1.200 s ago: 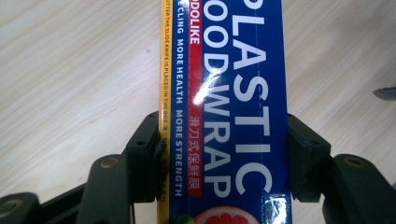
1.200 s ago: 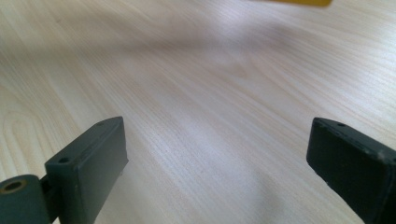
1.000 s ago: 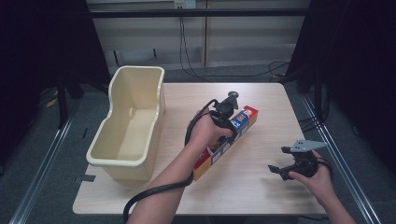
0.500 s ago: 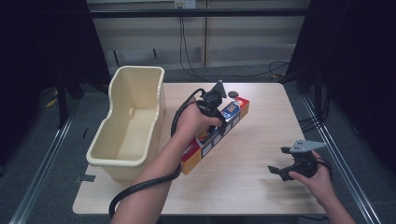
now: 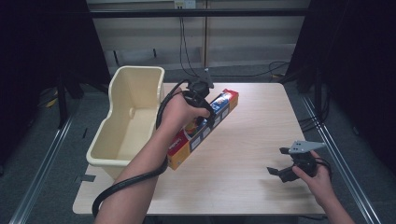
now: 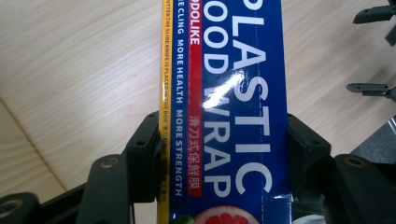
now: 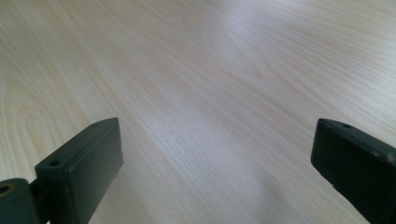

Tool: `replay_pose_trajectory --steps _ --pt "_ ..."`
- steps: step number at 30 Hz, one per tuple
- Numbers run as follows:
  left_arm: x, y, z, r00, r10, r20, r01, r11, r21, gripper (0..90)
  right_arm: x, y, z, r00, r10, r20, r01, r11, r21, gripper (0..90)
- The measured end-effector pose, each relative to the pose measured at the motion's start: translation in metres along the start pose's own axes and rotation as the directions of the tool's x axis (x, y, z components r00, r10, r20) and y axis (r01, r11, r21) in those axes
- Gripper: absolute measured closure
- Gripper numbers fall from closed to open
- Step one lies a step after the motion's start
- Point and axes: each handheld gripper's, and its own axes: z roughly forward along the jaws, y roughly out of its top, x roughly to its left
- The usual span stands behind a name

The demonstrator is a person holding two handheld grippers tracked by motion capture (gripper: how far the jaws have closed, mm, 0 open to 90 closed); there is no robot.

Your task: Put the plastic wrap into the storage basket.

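The left gripper [image 5: 201,100] is clamping a long blue, red and yellow cardboard box of plastic food wrap [image 5: 203,128] across its width; in the left gripper view the two black jaws are pressing against opposite long sides of the box [image 6: 224,116]. In the high view the box is lying diagonally over the light wooden tabletop [image 5: 247,140], just beside the empty cream plastic tub [image 5: 128,116] at the left edge. The right gripper [image 5: 292,165] is resting near the front right corner of the tabletop, well apart from the box, and its jaws are standing spread with nothing between them.
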Motion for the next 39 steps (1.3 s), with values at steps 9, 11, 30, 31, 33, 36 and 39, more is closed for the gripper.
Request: replay_pose_trajectory --steps 9,11,30,31,33,36,39 --pt "0.013 -0.005 -0.023 0.9991 -0.038 -0.016 0.038 0.9993 0.0 40.6 0.0 0.0 0.0 1.0 -0.008 -0.001 0.008 1.0 0.004 1.9" --pt "0.015 -0.007 -0.028 0.9986 -0.048 -0.02 0.048 0.9988 -0.005 40.6 0.001 0.001 0.0 0.9999 -0.008 -0.006 0.008 1.0 0.003 1.9" --pt "0.044 -0.027 -0.062 0.9928 -0.113 -0.039 0.113 0.9934 -0.02 40.5 0.001 0.0 0.0 0.9999 -0.008 -0.009 0.008 1.0 0.009 1.9" --pt "0.045 -0.028 -0.063 0.9919 -0.122 -0.035 0.121 0.9924 -0.024 40.6 0.001 0.0 0.0 0.9999 -0.008 -0.008 0.008 1.0 0.009 1.9" --pt "0.048 -0.03 -0.066 0.9913 -0.125 -0.041 0.124 0.9921 -0.017 40.5 0.001 0.001 0.0 0.9999 -0.006 -0.012 0.006 1.0 0.007 1.9" --pt "0.05 -0.033 -0.068 0.9899 -0.135 -0.044 0.134 0.9908 -0.016 40.6 0.001 0.0 0.0 0.9999 -0.011 -0.011 0.011 1.0 0.005 1.9" --pt "0.053 -0.035 -0.072 0.9891 -0.141 -0.043 0.14 0.9899 -0.02 40.6 0.001 0.001 0.0 0.9999 -0.01 -0.009 0.01 1.0 0.005 1.9"
